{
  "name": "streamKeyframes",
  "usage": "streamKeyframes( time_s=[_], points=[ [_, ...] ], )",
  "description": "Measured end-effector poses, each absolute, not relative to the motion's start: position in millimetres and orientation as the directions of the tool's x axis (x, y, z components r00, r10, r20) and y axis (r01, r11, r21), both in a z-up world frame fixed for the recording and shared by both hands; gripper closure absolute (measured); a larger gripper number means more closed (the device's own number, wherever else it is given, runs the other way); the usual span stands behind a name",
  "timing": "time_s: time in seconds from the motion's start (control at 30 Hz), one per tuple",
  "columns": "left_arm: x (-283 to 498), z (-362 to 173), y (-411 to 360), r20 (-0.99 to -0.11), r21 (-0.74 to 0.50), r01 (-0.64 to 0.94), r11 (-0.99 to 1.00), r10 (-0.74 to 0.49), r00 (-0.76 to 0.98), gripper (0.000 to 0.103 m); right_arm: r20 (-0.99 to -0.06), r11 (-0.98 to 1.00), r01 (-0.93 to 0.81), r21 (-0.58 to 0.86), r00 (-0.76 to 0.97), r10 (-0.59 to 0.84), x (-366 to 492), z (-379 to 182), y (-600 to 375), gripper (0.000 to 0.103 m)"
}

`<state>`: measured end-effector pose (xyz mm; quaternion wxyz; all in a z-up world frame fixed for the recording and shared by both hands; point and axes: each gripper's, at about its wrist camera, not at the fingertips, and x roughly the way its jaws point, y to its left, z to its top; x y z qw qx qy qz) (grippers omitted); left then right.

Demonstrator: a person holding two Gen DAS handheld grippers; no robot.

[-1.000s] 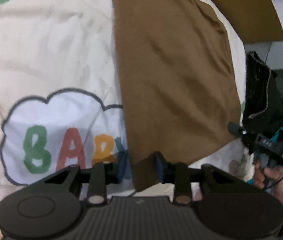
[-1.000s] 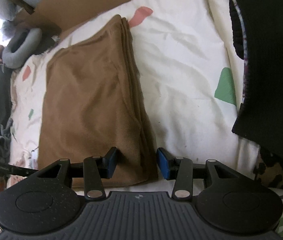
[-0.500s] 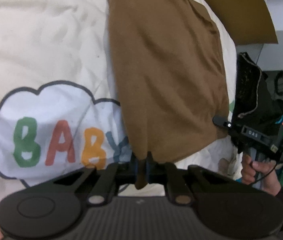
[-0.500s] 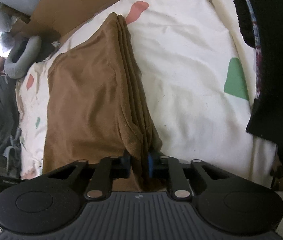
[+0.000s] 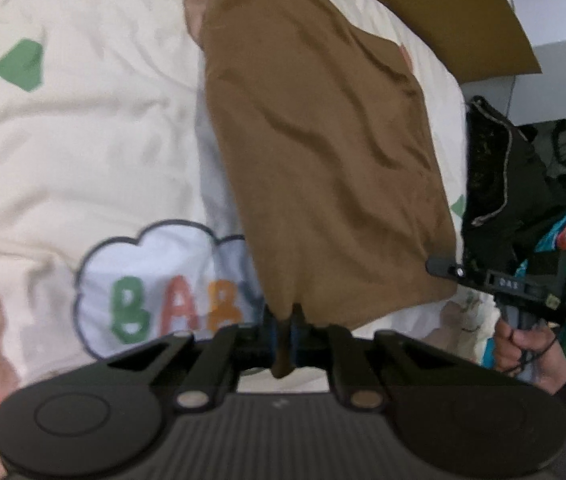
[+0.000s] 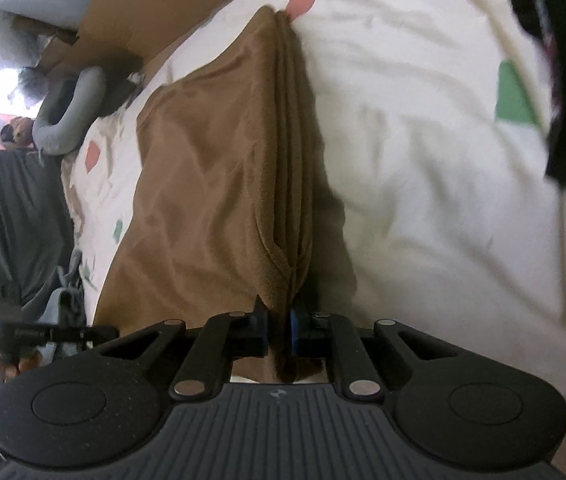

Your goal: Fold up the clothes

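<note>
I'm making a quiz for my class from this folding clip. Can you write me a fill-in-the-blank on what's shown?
1. Both grippers are shut on the ____ garment.
2. The cloud patch on the blanket spells ____.
3. The left gripper and right gripper each pinch a near ____ of the garment.

Answers: brown; BABY; corner

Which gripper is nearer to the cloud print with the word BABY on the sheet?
Left. The left gripper pinches the brown garment corner right beside the cloud print. The right gripper holds the other near corner, farther along that edge.
</note>
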<state>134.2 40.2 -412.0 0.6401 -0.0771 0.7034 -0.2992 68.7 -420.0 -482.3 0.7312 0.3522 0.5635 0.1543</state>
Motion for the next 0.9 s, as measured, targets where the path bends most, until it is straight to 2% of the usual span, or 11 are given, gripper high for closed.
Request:
streamKeyframes(
  time_s=[0.27, 0.4, 0.5, 0.57, 0.6, 0.63, 0.67, 0.73, 0.8, 0.9],
  points=[
    [142, -418, 60, -0.905, -0.424, 0.280, 0.861, -0.393, -0.163, 0.097, -0.659, 0.646, 0.137, 0.751, 0.222, 0.719, 53, -483, -387, 0.096],
    [145, -427, 59, -0.920, -0.391, 0.304, 0.869, -0.358, -0.161, 0.097, -0.676, 0.662, 0.136, 0.737, 0.191, 0.712, 51, -490, -375, 0.096],
    [143, -439, 52, -0.930, -0.366, 0.317, 0.875, -0.332, -0.158, 0.095, -0.711, 0.695, 0.147, 0.703, 0.168, 0.683, 50, -498, -371, 0.092],
    [145, -435, 49, -0.937, -0.348, 0.327, 0.878, -0.323, -0.130, 0.093, -0.723, 0.717, 0.110, 0.689, 0.169, 0.670, 50, -492, -369, 0.084],
    [146, -432, 48, -0.941, -0.339, 0.332, 0.880, -0.319, -0.114, 0.091, -0.724, 0.720, 0.103, 0.687, 0.181, 0.665, 52, -488, -371, 0.079],
    [146, -429, 47, -0.944, -0.329, 0.337, 0.882, -0.315, -0.098, 0.085, -0.724, 0.720, 0.104, 0.686, 0.196, 0.661, 55, -485, -376, 0.062],
    [149, -425, 47, -0.943, -0.331, 0.337, 0.882, -0.323, -0.081, 0.079, -0.723, 0.720, 0.105, 0.686, 0.212, 0.657, 58, -482, -380, 0.050],
    [157, -417, 47, -0.936, -0.344, 0.326, 0.881, -0.348, -0.048, 0.056, -0.721, 0.721, 0.108, 0.685, 0.242, 0.649, 64, -477, -388, 0.048],
    [169, -412, 48, -0.930, -0.352, 0.312, 0.882, -0.369, -0.006, 0.048, -0.719, 0.721, 0.111, 0.684, 0.272, 0.639, 69, -472, -397, 0.048],
    [186, -412, 45, -0.915, -0.375, 0.296, 0.878, -0.402, 0.033, 0.048, -0.714, 0.722, 0.115, 0.682, 0.317, 0.624, 78, -464, -410, 0.048]
  ],
)
